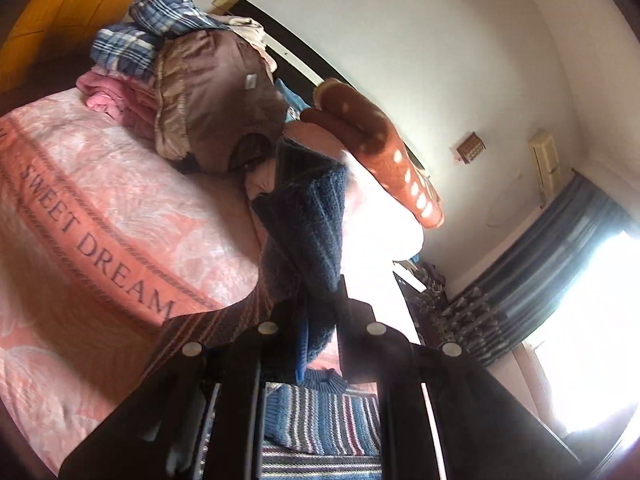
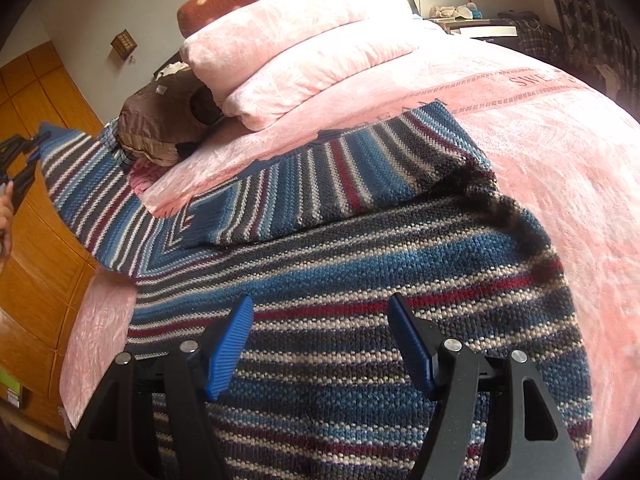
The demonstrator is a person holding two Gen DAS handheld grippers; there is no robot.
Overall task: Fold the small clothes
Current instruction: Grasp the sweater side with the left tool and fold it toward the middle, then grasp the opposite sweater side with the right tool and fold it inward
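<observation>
A: Striped knit sweater (image 2: 360, 264), spread over the pink bedspread (image 2: 540, 168), body right under and ahead of the right gripper (image 2: 320, 344). One sleeve lifted off to the far left, pinched at its cuff.

B: Pinched by the left gripper (image 1: 320, 312), yes. Jaws closed on the dark blue ribbed cuff, knit hanging up and away between them in the left wrist view.

A: Right jaws wide apart, blue pads (image 2: 230, 344) hovering just above the stripes, gripping nothing.

B: Other sleeve already lying across the body, just beyond the open jaws. Looks like the sleeve-folding step, second sleeve in hand.

A: Agreed, roughly mid-fold by the look of it. Next move probably calls for carrying that cuff across, over the body, and laying it flat beside the first sleeve.

B: Needs tension kept even, otherwise loose knit bunching at the shoulder. Right jaws well placed to pin the body down meanwhile.

A: Beyond the jaws: pink pillows (image 2: 304, 48) stacked, brown padded garment (image 2: 160, 120) heaped to their left. Well apart from the fold, no obstruction.
</observation>
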